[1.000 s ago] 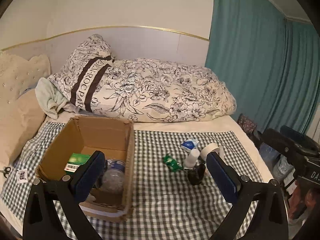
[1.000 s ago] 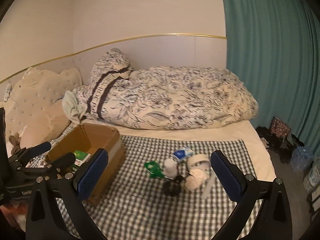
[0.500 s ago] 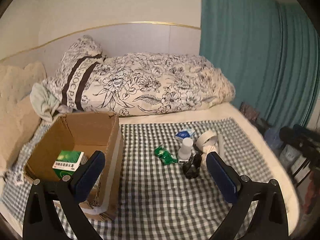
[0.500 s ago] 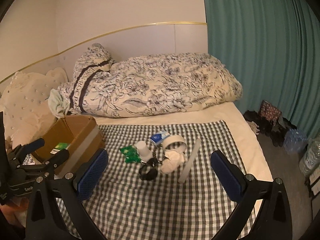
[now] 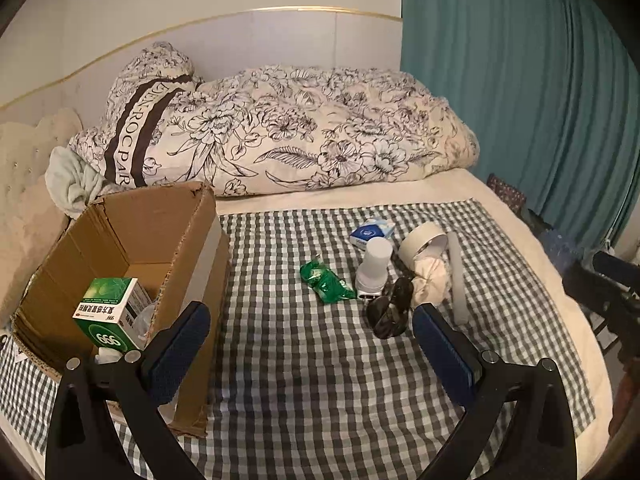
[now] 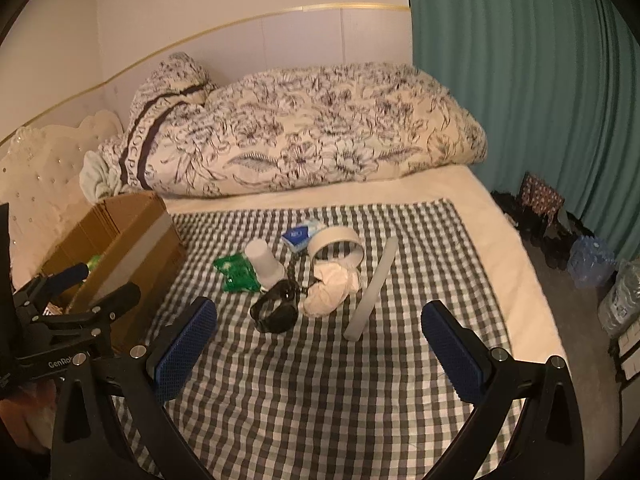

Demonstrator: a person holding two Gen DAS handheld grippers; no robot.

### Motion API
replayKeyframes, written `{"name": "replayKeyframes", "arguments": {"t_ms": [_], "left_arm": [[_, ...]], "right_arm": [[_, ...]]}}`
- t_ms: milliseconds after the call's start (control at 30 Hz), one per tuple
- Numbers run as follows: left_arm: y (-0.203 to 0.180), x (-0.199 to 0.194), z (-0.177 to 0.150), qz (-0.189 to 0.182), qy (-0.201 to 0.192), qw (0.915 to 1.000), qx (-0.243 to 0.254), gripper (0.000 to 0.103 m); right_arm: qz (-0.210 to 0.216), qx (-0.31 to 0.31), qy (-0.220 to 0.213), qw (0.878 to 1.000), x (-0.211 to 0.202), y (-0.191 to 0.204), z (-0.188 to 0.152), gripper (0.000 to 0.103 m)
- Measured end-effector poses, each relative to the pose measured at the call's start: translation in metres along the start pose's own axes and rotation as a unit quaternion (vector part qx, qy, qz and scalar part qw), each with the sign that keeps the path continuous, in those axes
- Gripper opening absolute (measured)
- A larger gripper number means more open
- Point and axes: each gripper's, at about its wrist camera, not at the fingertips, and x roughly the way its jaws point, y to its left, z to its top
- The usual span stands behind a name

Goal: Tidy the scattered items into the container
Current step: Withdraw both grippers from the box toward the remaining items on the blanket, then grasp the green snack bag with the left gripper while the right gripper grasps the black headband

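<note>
A brown cardboard box stands at the left of the checked cloth with a green medicine carton inside. Scattered on the cloth lie a green packet, a white bottle, a black band, a tape roll, a cream rag, a white stick and a blue-white pack. My left gripper is open beside the box. My right gripper is open, short of the items.
A rolled floral duvet and a cream headboard fill the back of the bed. A teal curtain hangs at the right, with bags and water bottles on the floor below. The bed edge runs along the right.
Both views have swung right and come nearer to the scattered items. The box has slid toward the left edge of each view. Both grippers stay open and empty.
</note>
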Motion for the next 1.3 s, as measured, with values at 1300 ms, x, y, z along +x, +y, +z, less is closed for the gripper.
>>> {"name": "replayKeyframes", "arguments": {"t_ms": [1300], "left_arm": [[0.001, 0.185, -0.006, 0.009, 0.081, 0.9965, 0.018, 0.103]], "right_arm": [[0.038, 0.000, 0.112, 0.993, 0.161, 0.020, -0.021, 0.063]]}}
